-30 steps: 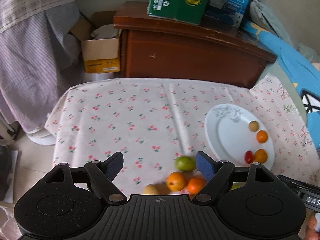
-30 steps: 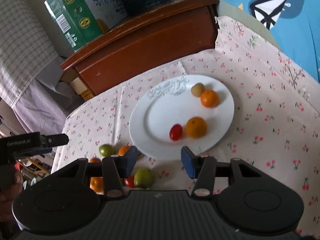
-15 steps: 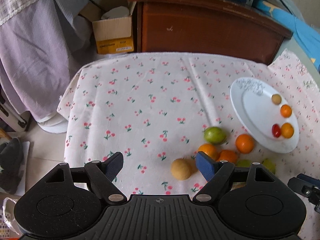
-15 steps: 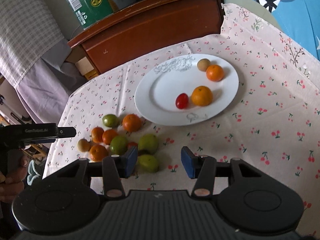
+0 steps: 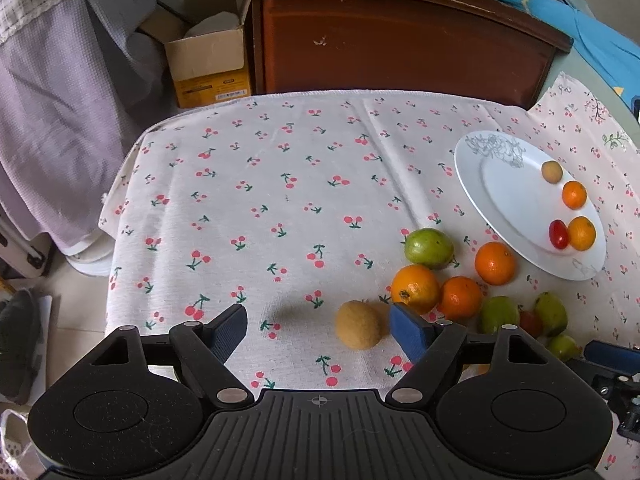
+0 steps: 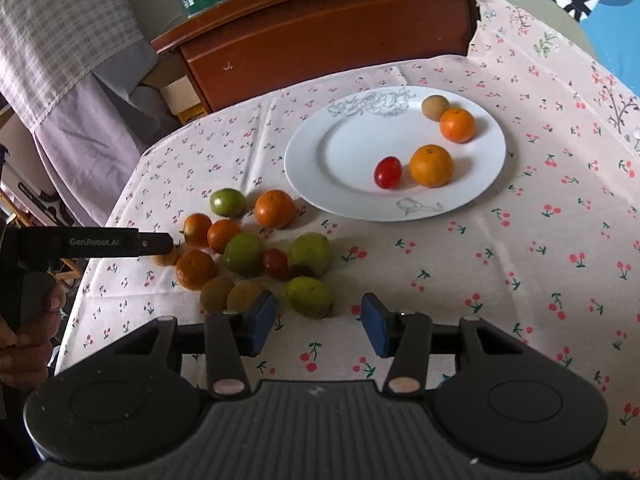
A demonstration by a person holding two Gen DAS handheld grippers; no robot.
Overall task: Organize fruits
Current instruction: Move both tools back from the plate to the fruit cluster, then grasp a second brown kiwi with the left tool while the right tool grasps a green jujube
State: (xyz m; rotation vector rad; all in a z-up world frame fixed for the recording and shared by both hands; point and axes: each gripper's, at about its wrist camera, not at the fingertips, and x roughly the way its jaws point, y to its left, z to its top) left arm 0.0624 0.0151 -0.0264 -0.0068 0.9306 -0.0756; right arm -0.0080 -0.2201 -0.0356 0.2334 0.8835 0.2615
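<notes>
Your two wrist cameras look steeply down from near the tabletop (image 5: pixel 280 200), both sharing the plate (image 5: pixel 504 200) (image 6: pixel 340 152) and loose fruit.

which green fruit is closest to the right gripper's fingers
The green fruit at the pile's near edge, just ahead of the right gripper; the other greens sit farther back among the oranges.

Table under cherry-print cloth (image 5: pixel 280 184), white plate (image 6: pixel 344 152) (four fruits), loose fruit cluster (image 6: pixel 244 254) beside it.

plate (image 6: pixel 304 168) sits on tablecloth (image 6: pixel 520 240) with four fruits on it, loose fruit pile (image 6: pixel 244 254) just left, cabinet (image 6: pixel 328 40) behind
</notes>
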